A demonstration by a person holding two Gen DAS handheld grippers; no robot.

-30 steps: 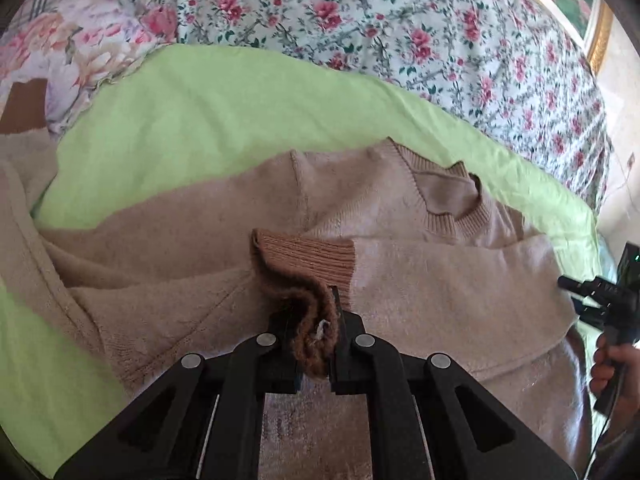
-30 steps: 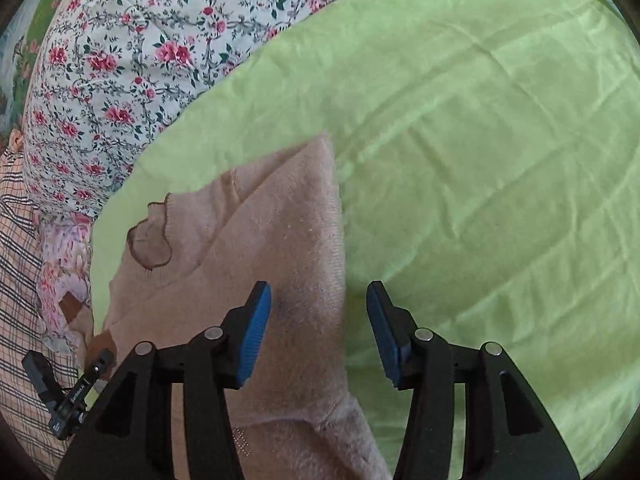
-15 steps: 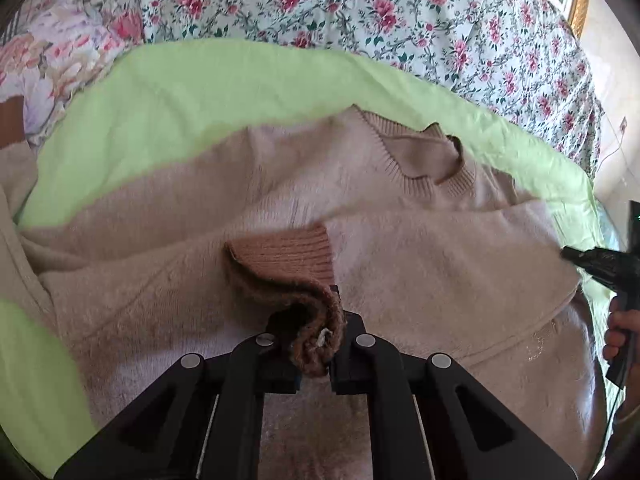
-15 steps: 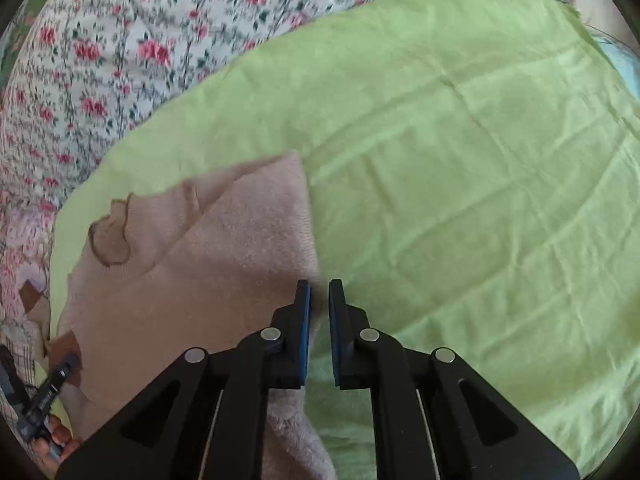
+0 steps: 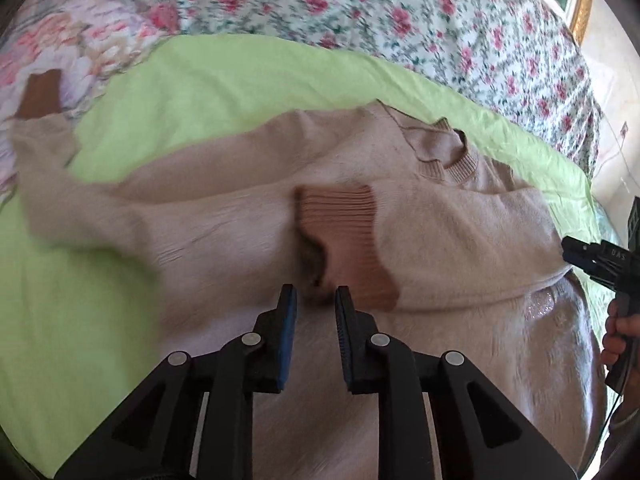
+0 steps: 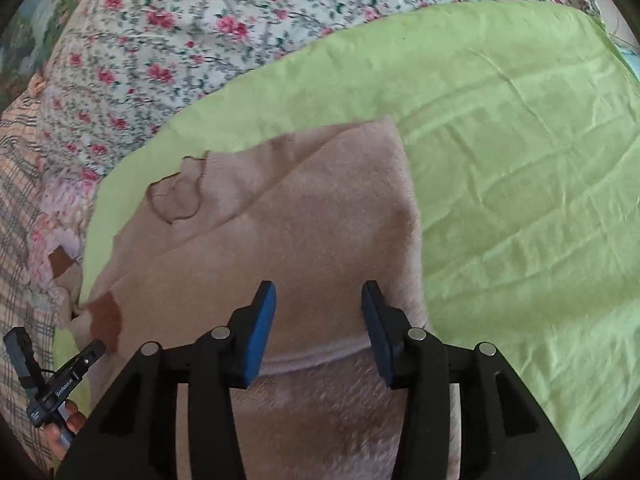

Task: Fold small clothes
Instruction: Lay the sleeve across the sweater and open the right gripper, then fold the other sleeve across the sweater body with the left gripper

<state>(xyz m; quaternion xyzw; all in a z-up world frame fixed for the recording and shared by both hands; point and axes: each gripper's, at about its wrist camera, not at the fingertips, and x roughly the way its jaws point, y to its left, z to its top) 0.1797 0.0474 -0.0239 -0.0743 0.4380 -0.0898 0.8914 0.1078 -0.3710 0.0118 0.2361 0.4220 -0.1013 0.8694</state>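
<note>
On the bed, a green sheet (image 5: 248, 92) lies over a floral cover (image 5: 420, 20), and the beige sweater (image 5: 460, 240) is spread on the sheet, collar (image 5: 452, 160) toward the floral cover. One sleeve is folded across the chest, its brown ribbed cuff (image 5: 344, 232) lying mid-body. The other sleeve (image 5: 60, 184) trails off the sheet's edge, its brown cuff end resting on a pink floral pillow (image 5: 80, 40).

Left hand-held gripper (image 5: 314, 304): jaws opening, narrow gap, blue pads clear of the fabric. The cuff's lower edge sits just beyond the fingertips, nothing pinched between them. Released.

Right hand-held gripper (image 6: 318, 300): jaws opening, gap wider than the left's. It hangs over the sweater's body near the folded side edge (image 6: 408, 208), with only flat knit showing between the pads, none of it gripped. Released.

Each wrist view catches the other tool at the frame edge: the right one, with fingers wrapped on its handle, at the right of the left view; the left one at the lower left of the right view, beside the cuff (image 6: 106, 316).

Sweater's right side is a straight fold line against bare sheet; hem region lies under both grippers. Left view is motion-blurred at its left side.
</note>
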